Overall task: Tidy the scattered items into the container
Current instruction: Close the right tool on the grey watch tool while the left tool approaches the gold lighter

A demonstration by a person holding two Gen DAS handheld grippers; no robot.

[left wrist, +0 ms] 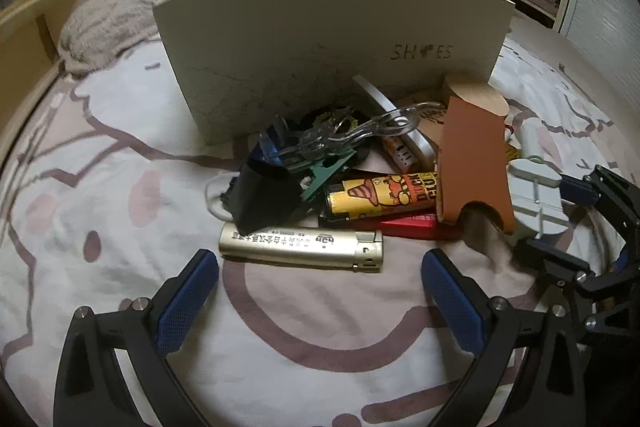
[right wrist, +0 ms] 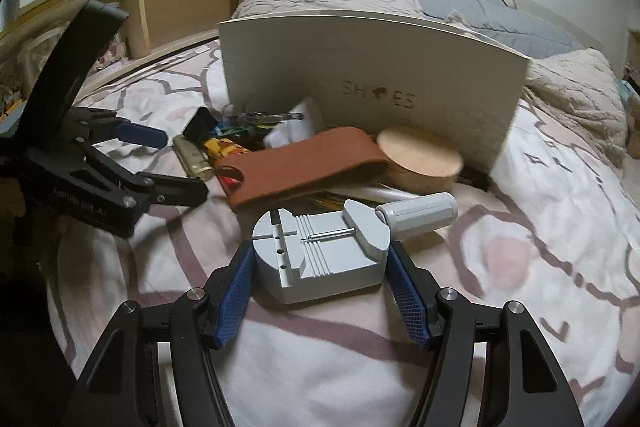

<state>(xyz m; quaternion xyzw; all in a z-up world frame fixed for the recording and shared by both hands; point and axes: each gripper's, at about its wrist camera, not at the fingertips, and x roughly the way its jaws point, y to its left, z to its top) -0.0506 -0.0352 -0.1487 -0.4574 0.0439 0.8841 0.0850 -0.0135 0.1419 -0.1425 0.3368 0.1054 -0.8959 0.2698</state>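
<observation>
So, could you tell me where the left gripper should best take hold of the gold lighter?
Probably across the gold lighter at mid-body, from the near side. It lies flat and crosswise before the open left gripper, long sides clear; the black pouch overlaps its far left end.

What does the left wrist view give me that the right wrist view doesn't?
Left only: the gold lighter lies in full view, just ahead of the open left gripper, with clear glasses on the pile.

Right only: the right gripper closes on both sides of the grey tool; its barrel handle shows.

Both: the shoe box, brown leather sleeve, yellow lighter.
</observation>
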